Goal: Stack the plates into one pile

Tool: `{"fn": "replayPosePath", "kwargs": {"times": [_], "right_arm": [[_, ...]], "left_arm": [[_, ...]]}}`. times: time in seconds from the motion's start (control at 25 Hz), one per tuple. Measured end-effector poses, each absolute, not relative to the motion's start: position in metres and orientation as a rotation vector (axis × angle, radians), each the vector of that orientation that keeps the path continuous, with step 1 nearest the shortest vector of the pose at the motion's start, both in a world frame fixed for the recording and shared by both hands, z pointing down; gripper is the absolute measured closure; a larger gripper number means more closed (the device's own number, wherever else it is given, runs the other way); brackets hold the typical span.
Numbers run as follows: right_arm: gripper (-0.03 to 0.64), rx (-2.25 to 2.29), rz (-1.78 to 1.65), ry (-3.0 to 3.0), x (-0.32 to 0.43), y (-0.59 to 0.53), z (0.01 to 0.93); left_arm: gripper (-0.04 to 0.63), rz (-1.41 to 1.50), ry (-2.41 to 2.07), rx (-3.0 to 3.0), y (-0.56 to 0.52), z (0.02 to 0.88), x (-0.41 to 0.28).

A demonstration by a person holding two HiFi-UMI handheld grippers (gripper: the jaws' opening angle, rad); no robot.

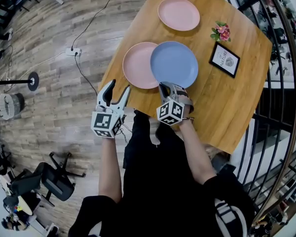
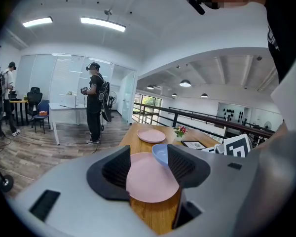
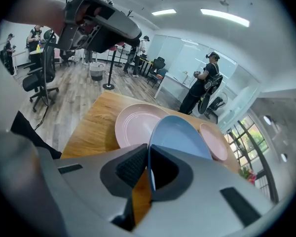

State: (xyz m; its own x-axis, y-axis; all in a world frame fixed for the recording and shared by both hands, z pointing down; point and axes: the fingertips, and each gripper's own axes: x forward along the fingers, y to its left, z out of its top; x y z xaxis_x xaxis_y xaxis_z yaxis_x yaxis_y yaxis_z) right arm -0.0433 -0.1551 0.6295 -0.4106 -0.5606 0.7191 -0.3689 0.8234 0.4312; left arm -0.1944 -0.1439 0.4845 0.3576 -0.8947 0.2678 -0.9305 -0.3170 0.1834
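My right gripper (image 1: 164, 88) is shut on the near rim of a blue plate (image 1: 174, 63), which hangs tilted and overlaps the right edge of a pink plate (image 1: 138, 65) lying on the wooden table (image 1: 227, 102). In the right gripper view the blue plate (image 3: 180, 137) stands edge-on between the jaws, the pink plate (image 3: 136, 126) to its left. A second pink plate (image 1: 178, 13) lies at the table's far side. My left gripper (image 1: 117, 91) hovers open and empty at the table's near edge, its jaws framing the near pink plate (image 2: 150, 177).
A framed card (image 1: 224, 59) and a small flower decoration (image 1: 221, 31) sit on the table's right part. A black railing (image 1: 286, 58) runs past the table on the right. Cables and a power strip (image 1: 74, 51) lie on the wood floor to the left. People stand in the background.
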Motion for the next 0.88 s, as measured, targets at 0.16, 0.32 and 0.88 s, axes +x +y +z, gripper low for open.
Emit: {"fn": "replayPosePath", "kwargs": {"times": [0.16, 0.32, 0.88], "right_arm": [[0.588, 0.651, -0.246, -2.062, -0.062, -0.154, 0.635], [0.589, 0.619, -0.256, -2.072, -0.08, -0.154, 0.64], [0.594, 0.489, -0.302, -2.048, -0.128, -0.141, 0.664]], "left_arm": [[0.347, 0.174, -1.645, 2.296, -0.142, 0.488, -0.213], [0.347, 0.176, -1.661, 2.266, -0.14, 0.492, -0.226], [0.347, 0.182, -1.703, 2.225, -0.129, 0.497, -0.261]]}}
